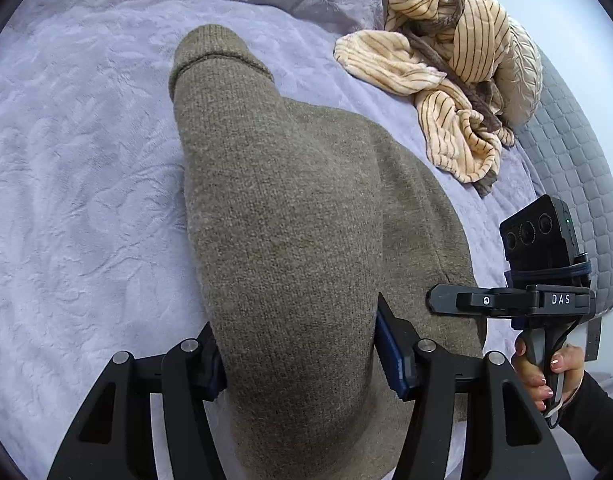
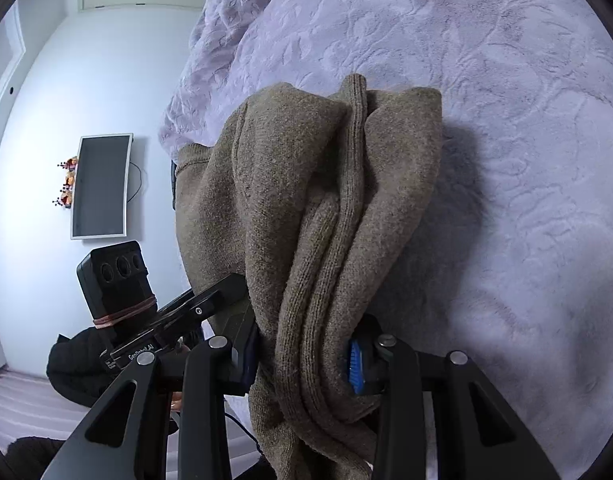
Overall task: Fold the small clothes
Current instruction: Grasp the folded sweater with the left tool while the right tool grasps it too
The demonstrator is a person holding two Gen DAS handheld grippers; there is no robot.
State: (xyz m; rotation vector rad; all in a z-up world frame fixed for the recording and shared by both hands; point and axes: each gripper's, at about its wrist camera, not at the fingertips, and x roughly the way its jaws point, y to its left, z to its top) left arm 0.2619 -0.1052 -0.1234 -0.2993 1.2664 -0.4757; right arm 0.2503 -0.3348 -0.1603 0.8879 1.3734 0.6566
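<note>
At frame centre, brown knit sweater point(image 1: 290, 216) pinched by left gripper point(image 1: 300, 360) and right gripper point(image 2: 306, 360), striped garment point(image 1: 438, 80) upper right on lilac bedspread point(image 1: 86, 160).

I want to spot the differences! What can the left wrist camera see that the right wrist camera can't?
Only the left wrist view shows the striped cream garment crumpled farther along the bed, a grey quilted cover, and the hand holding the right claw. Only the right wrist view shows the wall screen and the bunched ribbed edge. Both show the brown sweater and the lilac blanket.
</note>
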